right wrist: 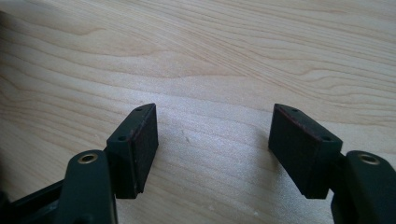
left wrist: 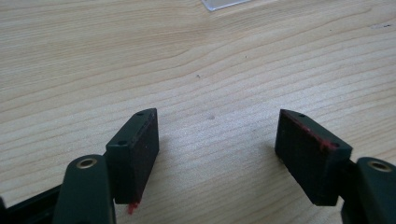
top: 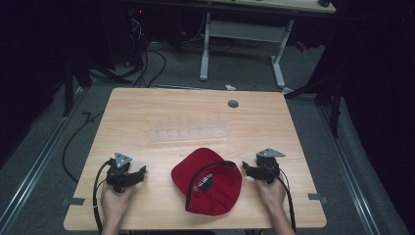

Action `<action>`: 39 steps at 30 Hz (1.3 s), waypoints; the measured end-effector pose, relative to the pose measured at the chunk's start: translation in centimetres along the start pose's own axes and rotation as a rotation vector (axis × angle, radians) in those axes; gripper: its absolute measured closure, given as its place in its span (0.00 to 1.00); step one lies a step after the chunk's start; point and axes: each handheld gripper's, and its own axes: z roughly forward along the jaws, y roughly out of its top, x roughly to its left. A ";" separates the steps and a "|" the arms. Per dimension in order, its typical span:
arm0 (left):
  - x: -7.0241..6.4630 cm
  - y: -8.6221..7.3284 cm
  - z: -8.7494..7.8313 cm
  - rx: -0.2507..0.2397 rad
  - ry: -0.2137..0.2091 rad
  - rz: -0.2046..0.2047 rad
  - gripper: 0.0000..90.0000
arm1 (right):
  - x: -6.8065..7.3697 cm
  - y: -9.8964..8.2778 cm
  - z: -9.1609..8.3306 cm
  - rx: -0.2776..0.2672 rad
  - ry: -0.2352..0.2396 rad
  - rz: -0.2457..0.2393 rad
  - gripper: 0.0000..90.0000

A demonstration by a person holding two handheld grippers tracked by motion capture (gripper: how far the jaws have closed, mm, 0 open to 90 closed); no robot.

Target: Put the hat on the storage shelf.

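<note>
Cap, red, lies on the table between left gripper and right gripper, both spread wide, empty.

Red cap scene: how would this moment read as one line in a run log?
red cap: flat on table, untouched | left gripper: open, empty, left of cap | right gripper: open, empty, right of cap

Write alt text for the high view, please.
A red cap lies on a wooden table between two hand-held grippers, the left gripper and the right gripper, both open and apart from it.
</note>
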 end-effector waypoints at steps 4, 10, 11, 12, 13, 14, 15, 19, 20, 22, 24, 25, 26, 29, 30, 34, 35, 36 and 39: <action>0.0 0.0 0.0 0.000 0.000 0.000 0.34 | 0.0 0.0 0.0 0.000 0.000 0.000 0.37; 0.0 0.0 0.0 -0.001 0.000 -0.004 0.34 | 0.0 0.0 0.0 0.000 0.000 0.000 0.37; 0.0 0.0 0.0 -0.001 0.000 -0.004 0.33 | 0.0 0.0 0.0 0.000 0.000 0.000 0.37; 0.0 0.0 0.0 -0.001 0.001 -0.004 0.33 | 0.0 0.0 0.0 0.000 0.000 0.000 0.37; 0.0 0.0 0.0 -0.001 0.000 -0.004 0.33 | 0.0 0.0 0.0 0.000 0.000 0.001 0.37; 0.0 0.0 0.0 -0.001 0.000 -0.004 0.33 | 0.0 0.0 0.0 0.000 0.000 0.001 0.37; 0.0 0.0 0.0 -0.001 0.000 -0.004 0.33 | 0.0 0.0 0.0 0.000 -0.001 0.000 0.37; 0.0 0.0 0.0 0.000 -0.001 -0.004 0.33 | 0.0 0.0 0.0 0.000 0.000 0.000 0.37; 0.0 0.0 0.0 0.000 -0.001 -0.004 0.33 | 0.0 0.0 0.0 0.000 0.000 0.000 0.37; -0.1 0.0 0.0 0.000 -0.001 -0.004 0.33 | 0.0 0.0 0.0 0.000 0.000 0.000 0.37; 0.0 0.0 0.0 0.000 -0.001 -0.004 0.33 | 0.0 0.0 0.0 0.000 0.000 0.000 0.37; -0.1 0.0 0.0 0.000 -0.002 -0.005 0.33 | 0.0 0.0 0.0 0.000 0.000 0.002 0.37; -0.1 0.0 0.0 0.001 -0.002 -0.004 0.33 | 0.0 0.0 0.0 0.000 0.000 0.002 0.37; -0.1 0.0 0.0 0.001 -0.002 -0.004 0.33 | 0.0 0.0 0.0 0.001 -0.001 0.003 0.37; -0.1 0.0 0.0 0.002 -0.002 -0.004 0.32 | 0.0 0.0 0.0 0.000 0.000 0.000 0.36; -0.1 0.0 0.0 0.004 -0.004 -0.002 0.32 | 0.0 0.0 0.0 0.001 0.001 0.000 0.36; -0.1 0.0 0.0 0.006 -0.004 0.001 0.32 | 0.0 0.0 0.0 0.001 0.001 0.001 0.36; -0.1 0.0 0.0 0.006 -0.004 0.001 0.31 | 0.0 0.0 0.0 0.001 0.001 0.001 0.36; -0.1 0.0 0.0 0.007 -0.005 0.002 0.31 | 0.0 0.0 -0.1 0.007 0.001 0.007 0.39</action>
